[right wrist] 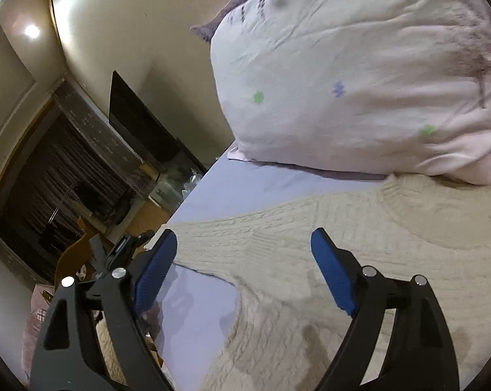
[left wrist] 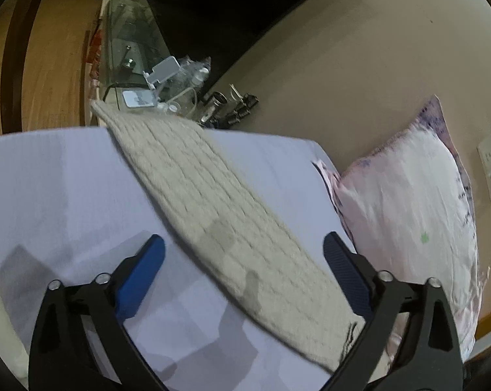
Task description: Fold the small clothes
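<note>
A cream cable-knit sweater (right wrist: 359, 238) lies flat on a pale lilac bed sheet (right wrist: 200, 312). In the left wrist view one sleeve (left wrist: 213, 202) stretches diagonally from the far left edge of the bed toward the lower right. My left gripper (left wrist: 244, 254) is open and empty, hovering over the sleeve's near part. In the right wrist view the collar (right wrist: 441, 208) lies near the pillow. My right gripper (right wrist: 244, 251) is open and empty above the underarm area, where the sleeve meets the body.
A pink flowered pillow (right wrist: 359, 75) (left wrist: 408, 211) leans against the beige wall at the head of the bed. A glass side table (left wrist: 131, 42) with small items stands past the bed's far edge. A wooden chair (right wrist: 79, 251) stands beside the bed.
</note>
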`<state>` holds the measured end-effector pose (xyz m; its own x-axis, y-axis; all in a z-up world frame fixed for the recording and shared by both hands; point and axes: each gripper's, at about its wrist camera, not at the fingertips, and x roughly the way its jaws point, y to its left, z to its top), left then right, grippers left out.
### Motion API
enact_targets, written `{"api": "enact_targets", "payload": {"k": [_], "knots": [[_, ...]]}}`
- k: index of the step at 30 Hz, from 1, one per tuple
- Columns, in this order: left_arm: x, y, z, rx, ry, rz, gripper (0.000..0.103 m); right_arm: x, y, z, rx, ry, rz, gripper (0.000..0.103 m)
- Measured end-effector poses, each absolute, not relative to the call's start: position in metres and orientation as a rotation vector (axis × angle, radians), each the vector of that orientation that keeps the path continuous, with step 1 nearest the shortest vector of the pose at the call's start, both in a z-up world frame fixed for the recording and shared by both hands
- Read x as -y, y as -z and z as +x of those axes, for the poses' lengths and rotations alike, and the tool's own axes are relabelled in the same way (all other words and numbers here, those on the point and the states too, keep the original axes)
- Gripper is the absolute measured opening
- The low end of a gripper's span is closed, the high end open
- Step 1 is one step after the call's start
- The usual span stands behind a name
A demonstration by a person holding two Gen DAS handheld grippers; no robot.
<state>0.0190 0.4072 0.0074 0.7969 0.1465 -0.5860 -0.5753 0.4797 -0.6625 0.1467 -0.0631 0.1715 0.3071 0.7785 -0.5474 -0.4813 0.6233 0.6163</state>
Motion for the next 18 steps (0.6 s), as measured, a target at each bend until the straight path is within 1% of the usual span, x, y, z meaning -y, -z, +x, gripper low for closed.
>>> {"api": "enact_targets", "payload": {"k": [1,2,3,4,5,6,7,9,13,14,17,18], "knots": [[-0.411,-0.007,0.02,-0.49,-0.473,-0.983,0.085,0.075,-0.171,0.145,-0.944,-0.843,0.394,0.085],[-0.414,-0.006,0.021,-0.485,-0.48,-0.99,0.081,0.088,-0.169,0.145,-0.954,-0.824,0.418,0.085],[-0.419,-0.004,0.021,-0.479,-0.483,-1.006,0.072,0.104,-0.166,0.144,-0.965,-0.795,0.445,0.085],[-0.424,-0.002,0.022,-0.477,-0.477,-1.027,0.058,0.12,-0.164,0.143,-0.972,-0.773,0.463,0.086],[-0.429,0.003,0.024,-0.484,-0.462,-1.054,0.049,0.134,-0.16,0.144,-0.978,-0.75,0.483,0.086],[-0.433,0.007,0.026,-0.498,-0.446,-1.08,0.027,0.154,-0.156,0.142,-0.985,-0.716,0.51,0.086],[-0.436,0.01,0.028,-0.513,-0.432,-1.097,0.01,0.167,-0.154,0.142,-0.987,-0.697,0.525,0.086],[-0.433,0.003,0.03,-0.514,-0.402,-1.072,0.008,0.202,-0.151,0.137,-0.987,-0.645,0.561,0.086],[-0.388,-0.053,0.044,-0.454,-0.249,-0.87,0.006,0.284,-0.14,0.118,-0.93,-0.485,0.631,0.086],[-0.361,-0.075,0.053,-0.435,-0.162,-0.807,0.006,0.303,-0.141,0.114,-0.912,-0.45,0.651,0.086],[-0.28,-0.115,0.072,-0.417,0.067,-0.67,0.006,0.357,-0.139,0.096,-0.849,-0.334,0.717,0.086],[-0.233,-0.128,0.08,-0.42,0.192,-0.609,0.006,0.374,-0.139,0.087,-0.832,-0.3,0.738,0.087]]}}
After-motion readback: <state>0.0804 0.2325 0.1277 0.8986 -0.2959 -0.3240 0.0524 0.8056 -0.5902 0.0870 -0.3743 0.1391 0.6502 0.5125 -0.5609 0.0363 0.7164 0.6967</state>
